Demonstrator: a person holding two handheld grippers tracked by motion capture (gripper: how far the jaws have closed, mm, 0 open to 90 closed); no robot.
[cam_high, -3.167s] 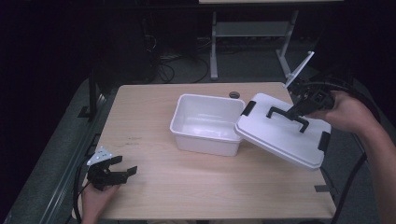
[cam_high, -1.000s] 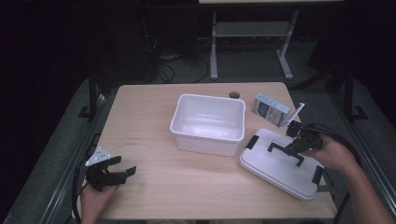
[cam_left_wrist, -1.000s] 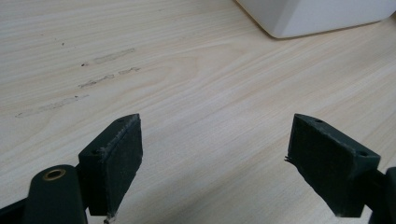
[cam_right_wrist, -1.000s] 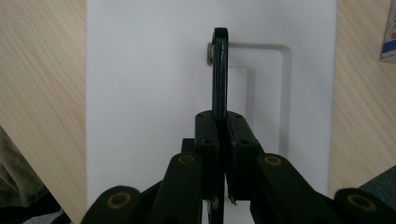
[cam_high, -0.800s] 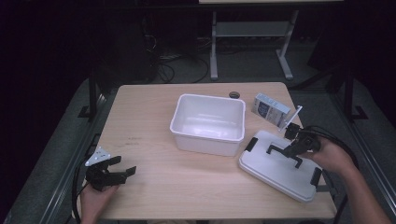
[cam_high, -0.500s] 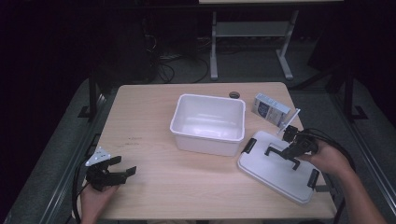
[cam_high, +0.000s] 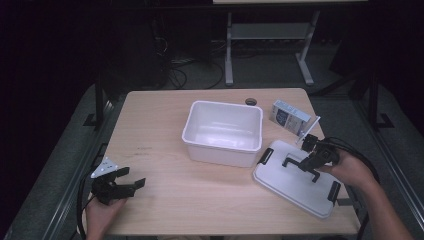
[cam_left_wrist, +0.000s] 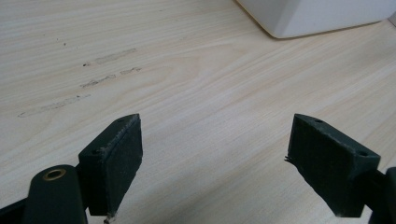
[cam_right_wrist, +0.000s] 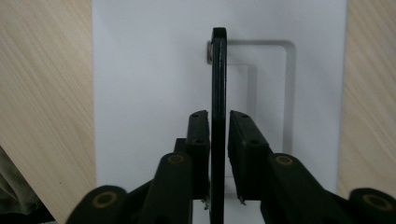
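A white lid (cam_high: 285, 182) with black clips lies flat on the table at the right. My right gripper (cam_high: 311, 162) is shut on its black handle (cam_high: 300, 167). In the right gripper view the thin handle (cam_right_wrist: 218, 70) stands upright between the two jaws of my right gripper (cam_right_wrist: 218, 126), over the white lid (cam_right_wrist: 149, 70). The open white bin (cam_high: 222, 104) stands in the middle of the table, with nothing seen inside. My left gripper (cam_high: 132, 177) rests open at the near left; its jaws are wide apart over bare wood (cam_left_wrist: 215, 158).
A small blue-and-white box (cam_high: 289, 115) lies behind the lid at the far right. A dark round grommet (cam_high: 250, 101) sits behind the bin. A corner of the bin (cam_left_wrist: 317, 16) shows in the left gripper view. Cables trail from both grippers.
The lid came down from against the bin's right rim onto the table at the right, then slid slightly nearer. My left gripper has stayed put.
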